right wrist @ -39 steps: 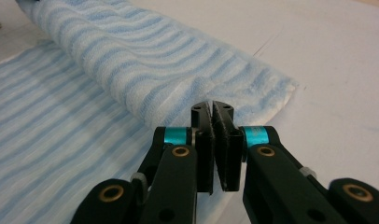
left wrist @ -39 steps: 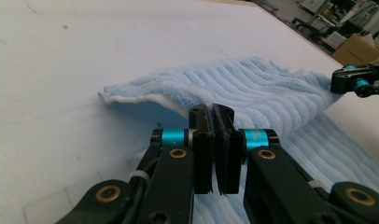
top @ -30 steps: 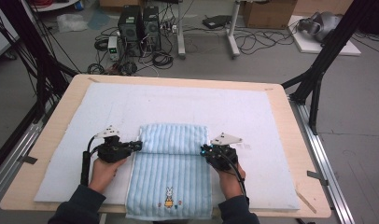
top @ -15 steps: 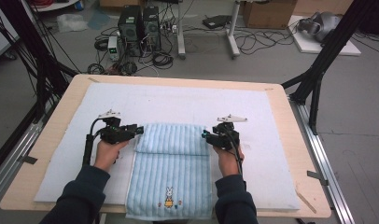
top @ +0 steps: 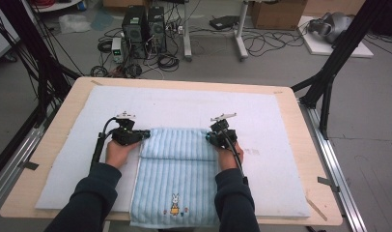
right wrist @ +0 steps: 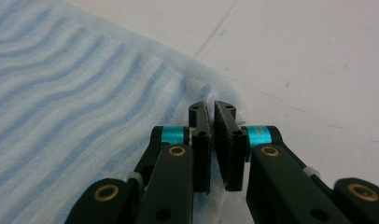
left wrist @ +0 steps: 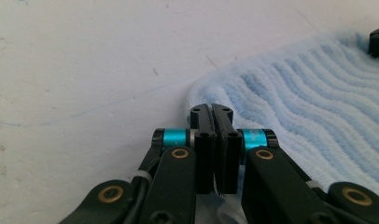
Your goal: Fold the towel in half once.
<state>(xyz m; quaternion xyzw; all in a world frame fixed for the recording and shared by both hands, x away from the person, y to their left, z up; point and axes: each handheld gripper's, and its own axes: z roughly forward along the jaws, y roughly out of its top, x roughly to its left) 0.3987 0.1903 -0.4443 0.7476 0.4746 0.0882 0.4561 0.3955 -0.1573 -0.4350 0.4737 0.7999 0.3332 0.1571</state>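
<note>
Jaws of the left gripper have just been closing and are now pinching the folded towel at its far left corner; jaws of the right gripper have likewise been closing and are clamping the towel's far right corner. That blue striped towel is lying on a white mat covering the wooden table, its near edge hanging over the table's front. Computer towers and cables are sitting on the floor beyond the table

No readable text, labels or numbers anywhere; only mark is a small rabbit picture on the blue towel.
</note>
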